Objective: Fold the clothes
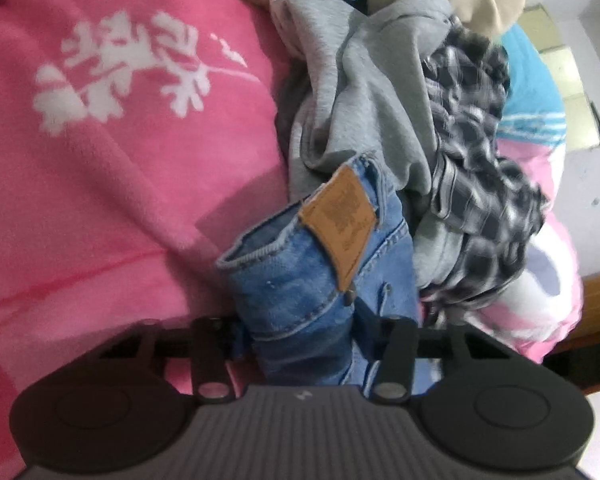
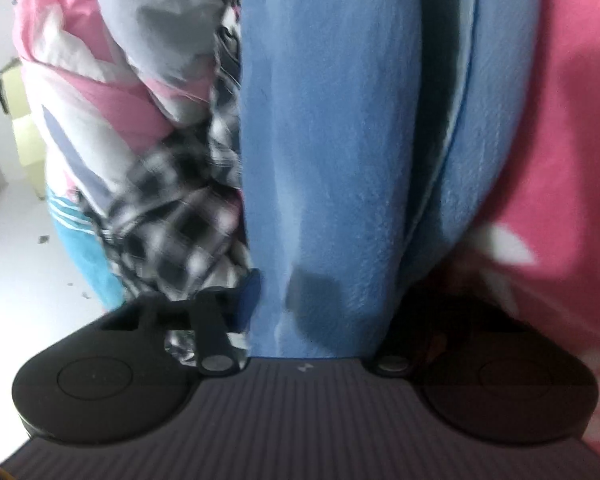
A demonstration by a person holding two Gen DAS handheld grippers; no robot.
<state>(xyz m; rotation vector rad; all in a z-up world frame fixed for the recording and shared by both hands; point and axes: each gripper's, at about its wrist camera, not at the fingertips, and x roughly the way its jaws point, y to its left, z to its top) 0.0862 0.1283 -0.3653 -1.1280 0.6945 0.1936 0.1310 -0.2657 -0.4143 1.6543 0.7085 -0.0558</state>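
Jeans (image 1: 316, 280) lie against grey garment (image 1: 360, 92), plaid shirt (image 1: 484, 184).

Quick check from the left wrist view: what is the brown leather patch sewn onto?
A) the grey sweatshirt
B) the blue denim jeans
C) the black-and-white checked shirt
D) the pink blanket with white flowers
B: the brown leather patch sits on the waistband of the blue denim jeans, which run down between the left tongs; the grey sweatshirt lies behind them.
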